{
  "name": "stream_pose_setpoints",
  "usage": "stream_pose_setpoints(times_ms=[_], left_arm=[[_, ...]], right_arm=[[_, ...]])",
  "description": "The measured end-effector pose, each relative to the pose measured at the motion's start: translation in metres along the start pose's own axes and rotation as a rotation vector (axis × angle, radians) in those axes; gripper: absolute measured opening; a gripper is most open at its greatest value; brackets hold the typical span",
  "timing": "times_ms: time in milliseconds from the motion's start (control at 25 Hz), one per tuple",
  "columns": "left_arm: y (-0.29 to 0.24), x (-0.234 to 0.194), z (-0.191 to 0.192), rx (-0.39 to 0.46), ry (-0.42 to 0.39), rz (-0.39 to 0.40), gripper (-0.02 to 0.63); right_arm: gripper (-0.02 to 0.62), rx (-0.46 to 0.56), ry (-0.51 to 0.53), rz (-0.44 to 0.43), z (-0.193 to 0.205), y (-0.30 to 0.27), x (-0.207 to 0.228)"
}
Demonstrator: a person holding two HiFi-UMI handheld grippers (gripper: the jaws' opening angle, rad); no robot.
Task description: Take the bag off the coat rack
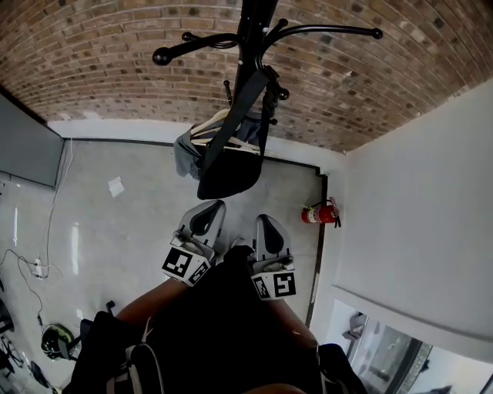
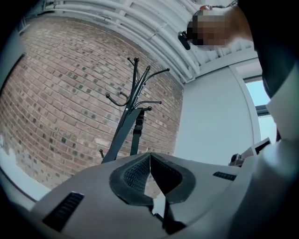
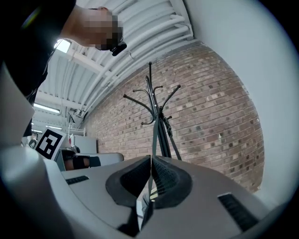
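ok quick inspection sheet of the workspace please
surface: grey floor
job's things: black bag hanging by its strap on the black coat rack
clutter: paper scrap on the floor; red fire extinguisher by the right wall
tongs: left tongs shut, empty; right tongs shut, empty
cables: white cable along the floor at left
surroundings: brick wall behind the rack, white wall at right

I see a black metal coat rack [image 1: 250, 31], a black fabric bag [image 1: 231, 173], a mottled red-brown brick wall [image 1: 115, 69], a red fire extinguisher [image 1: 317, 214], and a pale grey floor [image 1: 139, 200].
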State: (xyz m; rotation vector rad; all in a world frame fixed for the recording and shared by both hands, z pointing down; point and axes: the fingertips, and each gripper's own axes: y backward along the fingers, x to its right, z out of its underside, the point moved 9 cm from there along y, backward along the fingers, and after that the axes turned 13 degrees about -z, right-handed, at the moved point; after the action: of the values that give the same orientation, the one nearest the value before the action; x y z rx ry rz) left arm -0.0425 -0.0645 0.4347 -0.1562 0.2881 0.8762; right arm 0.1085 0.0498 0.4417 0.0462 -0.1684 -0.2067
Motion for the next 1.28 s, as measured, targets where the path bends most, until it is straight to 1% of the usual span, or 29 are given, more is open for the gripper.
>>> stream_pose_setpoints(times_ms=[80, 320, 440, 560, 720, 840, 880, 960, 1040, 1120, 1280], left_arm=[[-0.013, 0.000, -0.003, 0.006, -0.005, -0.017, 0.018], [-0.049, 0.007, -0.010, 0.055, -0.032, -0.104, 0.018], [-0.059, 0.010, -0.011, 0.074, -0.042, -0.142, 0.018], [-0.067, 0.008, -0.012, 0.094, -0.045, -0.186, 0.020], [-0.076, 0.005, -0.013, 0.113, -0.049, -0.223, 0.020], [-0.083, 0.003, -0.014, 0.128, -0.054, -0.243, 0.021], [-0.086, 0.002, -0.015, 0.130, -0.059, -0.245, 0.026], [-0.092, 0.001, -0.016, 0.128, -0.068, -0.249, 0.079], [-0.100, 0.001, -0.017, 0.127, -0.079, -0.250, 0.117], [-0.107, 0.000, -0.017, 0.133, -0.101, -0.246, 0.131], [-0.126, -0.006, -0.020, 0.149, -0.143, -0.253, 0.147]], right_arm=[[0.019, 0.028, 0.030, -0.006, -0.008, -0.010, 0.015], [0.020, 0.018, 0.056, -0.110, -0.025, -0.042, 0.061], [0.020, 0.010, 0.064, -0.112, -0.026, -0.053, 0.080], [0.020, 0.002, 0.068, -0.135, -0.026, -0.063, 0.095], [0.020, -0.007, 0.078, -0.169, -0.026, -0.069, 0.107], [0.021, -0.014, 0.077, -0.178, -0.025, -0.074, 0.113], [0.021, -0.017, 0.076, -0.179, -0.024, -0.076, 0.115], [0.030, -0.023, 0.074, -0.185, -0.025, -0.079, 0.119], [0.097, -0.033, 0.070, -0.194, -0.025, -0.083, 0.124], [0.117, -0.048, 0.077, -0.198, -0.024, -0.086, 0.129], [0.123, -0.074, 0.081, -0.187, -0.021, -0.099, 0.139]])
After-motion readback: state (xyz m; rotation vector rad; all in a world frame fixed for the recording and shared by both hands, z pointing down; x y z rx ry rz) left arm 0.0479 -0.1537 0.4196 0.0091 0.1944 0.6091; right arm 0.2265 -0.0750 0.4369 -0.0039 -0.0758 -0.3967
